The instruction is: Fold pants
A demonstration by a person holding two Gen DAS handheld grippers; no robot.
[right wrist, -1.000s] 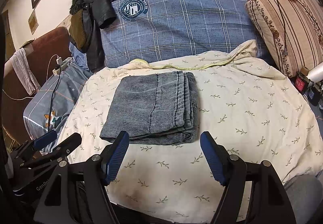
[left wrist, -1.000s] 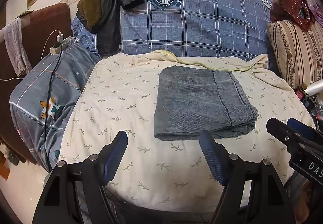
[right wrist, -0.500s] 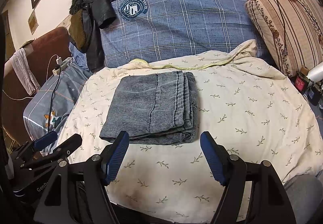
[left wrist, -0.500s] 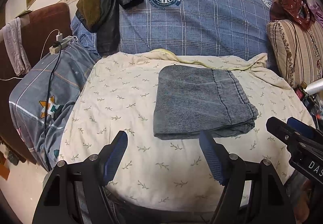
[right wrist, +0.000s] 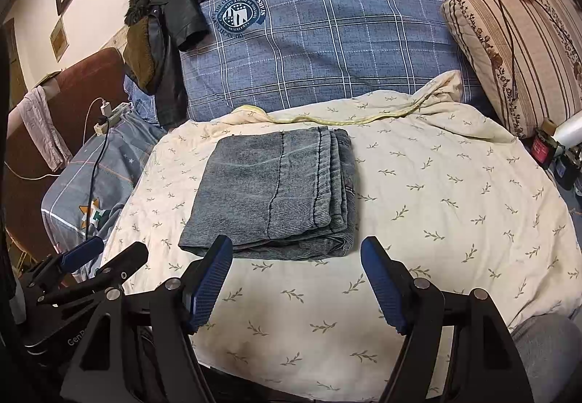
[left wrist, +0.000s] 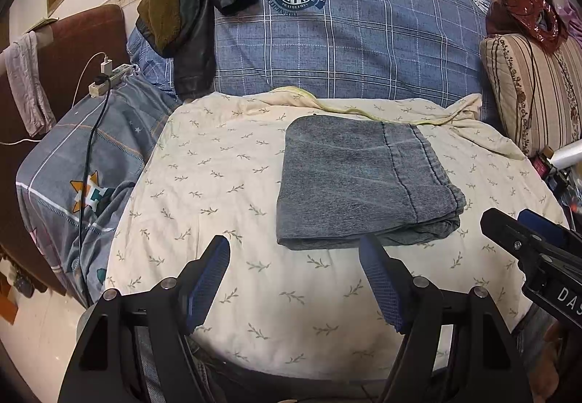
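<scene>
The folded pants are lying far-centre on the cream blanket, bare cloth surrounding every edge. The left gripper and right gripper are hovering near, jaws spread wide, gripping nothing.

Your left wrist camera sits low at the near edge of the bed, angled down and forward across the cream sheet toward the blue plaid pillow. Your right wrist camera takes the same stance from further right. Both views share the folded pants, the sheet and the pillow. Each view catches the other tool at its edge: the right gripper in yours left, the left gripper in yours right.
</scene>
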